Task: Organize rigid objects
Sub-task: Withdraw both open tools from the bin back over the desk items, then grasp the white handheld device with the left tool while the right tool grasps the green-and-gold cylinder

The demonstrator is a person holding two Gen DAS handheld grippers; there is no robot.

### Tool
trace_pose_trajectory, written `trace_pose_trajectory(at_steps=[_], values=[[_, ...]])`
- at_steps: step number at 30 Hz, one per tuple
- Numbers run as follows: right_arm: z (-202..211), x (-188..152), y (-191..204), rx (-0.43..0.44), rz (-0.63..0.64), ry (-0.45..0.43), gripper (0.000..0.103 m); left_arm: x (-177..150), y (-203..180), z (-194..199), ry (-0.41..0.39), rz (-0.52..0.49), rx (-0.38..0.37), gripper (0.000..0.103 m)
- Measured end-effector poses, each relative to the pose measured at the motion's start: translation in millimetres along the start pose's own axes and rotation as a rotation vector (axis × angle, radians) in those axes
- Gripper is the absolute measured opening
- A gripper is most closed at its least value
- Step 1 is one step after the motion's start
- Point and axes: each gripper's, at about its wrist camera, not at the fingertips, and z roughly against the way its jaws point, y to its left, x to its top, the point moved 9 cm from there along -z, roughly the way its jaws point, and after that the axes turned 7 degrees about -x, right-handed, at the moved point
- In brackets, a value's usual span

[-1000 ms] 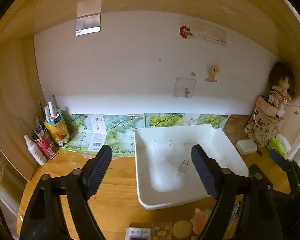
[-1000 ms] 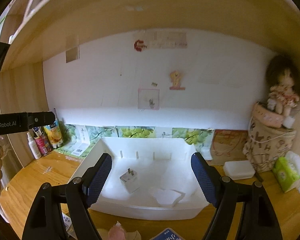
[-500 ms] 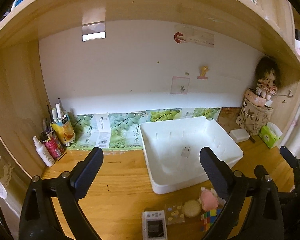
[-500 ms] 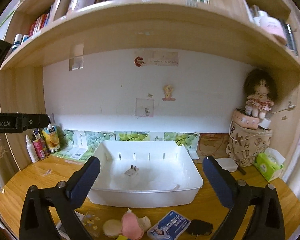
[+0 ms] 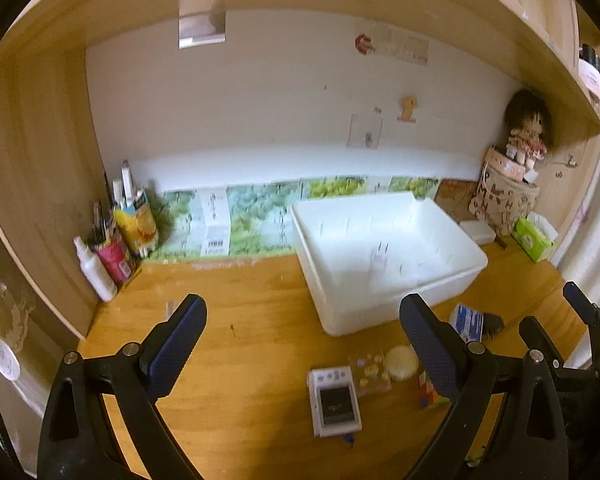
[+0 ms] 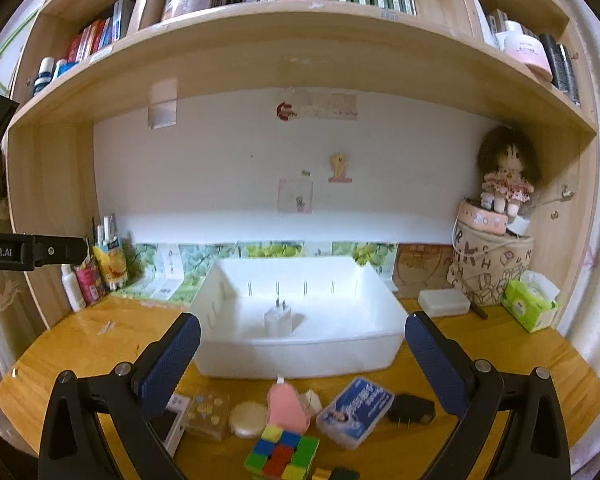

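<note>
White rectangular plastic bin sits on the wooden desk toward the back, close to the leaf-printed strip along the wall. Inside it, one white two-pin plug adapter, pins up, standing on the bin floor; also seen in the left view. Bin walls show short vertical slots.

Loose items lie on the desk in front of the bin, all apart from it:
- multicoloured puzzle cube, nearest the camera
- pink soft-looking figure, touching the cube's far edge
- pale round disc
- clear flat case with yellow bits
- white handheld device with dark screen
- blue-and-white small box, printed text too blurred to read
- black plug

Left gripper: jaws spread wide, nothing between the pads, hovering over bare desk. Right gripper: jaws spread wide, empty, framing the bin front. Both have just been opening.

Readable writing: "nRobot.AI" on the black bar at left edge of the right view. Brown fabric bag carries scattered capital letters (H, B, U, M). Other labels illegible.
</note>
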Motion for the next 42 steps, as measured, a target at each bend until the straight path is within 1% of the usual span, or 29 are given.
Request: trace_pose_trajectory(at_steps=[5, 8, 13, 17, 22, 24, 29, 34, 42], values=[[7.7, -19.5, 3.3, 0.003, 0.009, 0.048, 0.103, -23.7, 4.8, -5.6, 0.072, 0.022, 0.002, 0.098], [11.8, -29.7, 3.7, 0.005, 0.007, 0.073, 0.103, -35.4, 7.7, -8.3, 0.102, 0.038, 0.008, 0.098], [15.3, -49.8, 4.3, 0.006, 0.004, 0.129, 0.103, -61.5, 10.4, -20.4, 0.184, 0.063, 0.016, 0.098], [16.3, -67.6, 6.0, 0.005, 0.015, 0.182, 0.103, -84.3, 5.7, -35.9, 0.281, 0.082, -0.008, 0.098], [14.0, -86.4, 7.2, 0.010, 0.015, 0.247, 0.103, -111.7, -4.0, -59.4, 0.413, 0.138, -0.051, 0.098], [11.9, -92.4, 7.6, 0.014, 0.012, 0.271, 0.103, -120.2, -6.8, -66.8, 0.454, 0.139, -0.054, 0.098], [4.7, -110.9, 9.0, 0.018, 0.003, 0.341, 0.103, -137.2, -11.9, -84.2, 0.554, 0.147, -0.061, 0.098], [-4.9, -125.4, 4.3, -0.001, -0.005, 0.399, 0.103, -149.5, -15.1, -101.6, 0.646, 0.170, -0.063, 0.098], [-25.4, -147.0, -10.4, -0.028, -0.017, 0.515, 0.103, -165.1, -22.3, -123.1, 0.755, 0.180, -0.066, 0.098]])
